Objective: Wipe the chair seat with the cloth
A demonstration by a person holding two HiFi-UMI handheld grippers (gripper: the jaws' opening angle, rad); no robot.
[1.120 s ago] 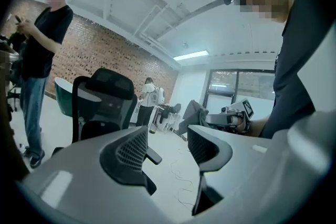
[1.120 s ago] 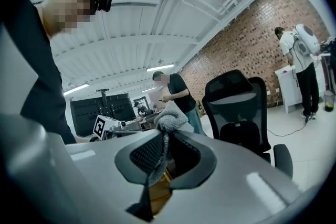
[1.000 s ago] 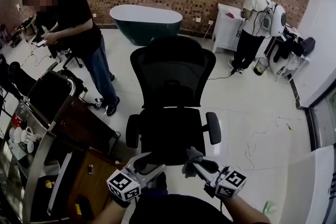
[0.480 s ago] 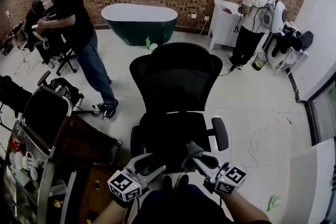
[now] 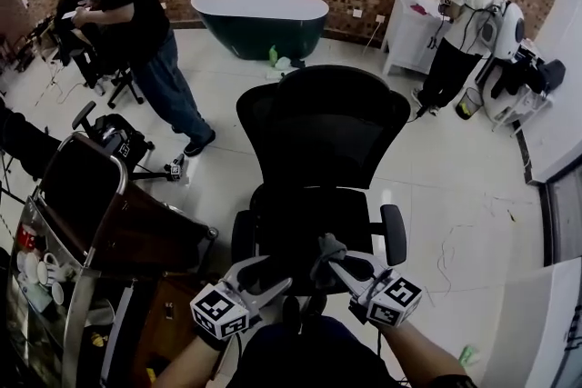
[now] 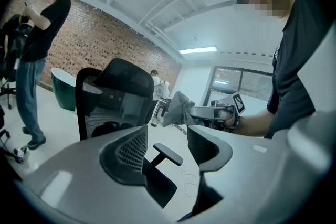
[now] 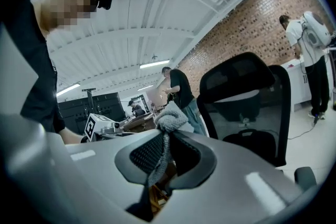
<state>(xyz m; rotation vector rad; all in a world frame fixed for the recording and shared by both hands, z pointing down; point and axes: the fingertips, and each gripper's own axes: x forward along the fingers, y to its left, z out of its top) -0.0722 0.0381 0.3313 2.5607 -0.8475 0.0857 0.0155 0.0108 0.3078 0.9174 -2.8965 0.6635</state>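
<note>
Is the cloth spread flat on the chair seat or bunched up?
Bunched up: the cloth is a crumpled wad pinched in the right claw, held in the air, not laid on the chair seat.

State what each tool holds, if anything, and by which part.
Right tool holds the grey cloth, pinched by a narrow fold, its bunched end past the tips. Left tool holds nothing, jaws apart.

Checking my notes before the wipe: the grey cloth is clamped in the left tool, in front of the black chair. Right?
Not quite: the grey cloth is clamped in the right tool, in front of the black chair; the right gripper view shows it.
</note>
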